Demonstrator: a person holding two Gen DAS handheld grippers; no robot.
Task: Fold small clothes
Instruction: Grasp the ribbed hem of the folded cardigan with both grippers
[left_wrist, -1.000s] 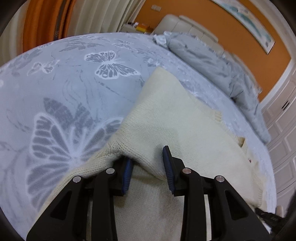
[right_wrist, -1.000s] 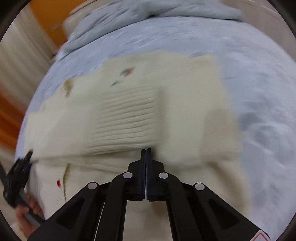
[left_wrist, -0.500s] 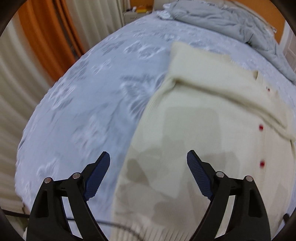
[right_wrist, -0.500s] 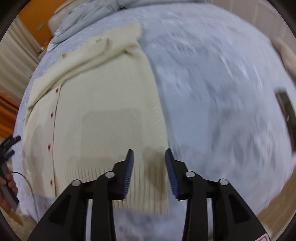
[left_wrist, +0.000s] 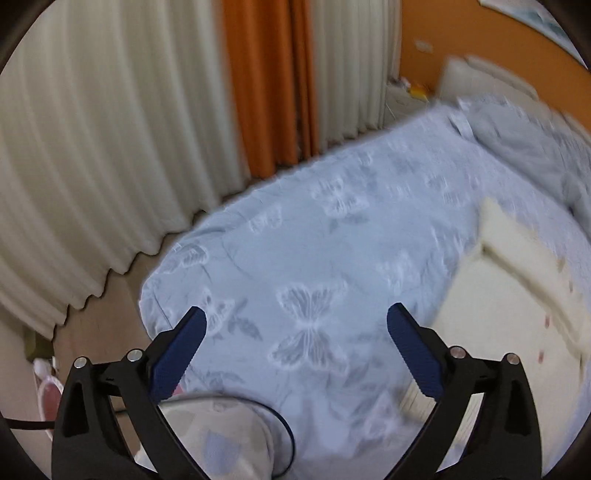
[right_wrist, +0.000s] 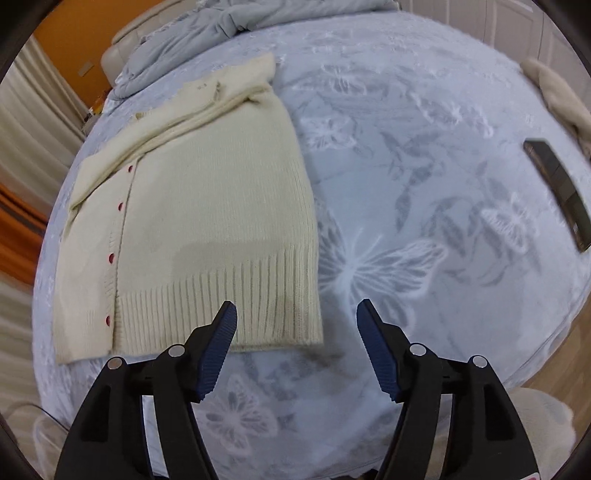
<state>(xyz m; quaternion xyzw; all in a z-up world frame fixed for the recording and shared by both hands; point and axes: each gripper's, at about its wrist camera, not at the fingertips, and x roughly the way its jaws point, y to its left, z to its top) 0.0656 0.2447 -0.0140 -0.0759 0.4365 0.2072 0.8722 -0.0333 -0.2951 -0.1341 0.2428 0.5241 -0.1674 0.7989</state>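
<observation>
A cream knitted cardigan (right_wrist: 207, 206) with red buttons lies flat on the pale blue butterfly bedspread (right_wrist: 406, 206), its sleeves folded in and its ribbed hem nearest me. My right gripper (right_wrist: 297, 314) hovers over the hem's right corner; its jaws are opening and nothing is between them. In the left wrist view the cardigan (left_wrist: 498, 314) lies at the right edge, blurred. My left gripper (left_wrist: 295, 321) is off to the cardigan's left above bare bedspread (left_wrist: 314, 258), its jaws still opening wide and empty.
A rumpled grey duvet (right_wrist: 229, 26) lies at the head of the bed. A dark flat device (right_wrist: 557, 188) and a beige garment (right_wrist: 554, 92) rest at the bed's right side. White and orange curtains (left_wrist: 147, 110) hang left of the bed. A cable (left_wrist: 258, 406) trails below the left gripper.
Both grippers let go of the cardigan and opened. The left one pulled away to the left and rose, now over bare bedspread. The right one drew back to the hem's right corner.
</observation>
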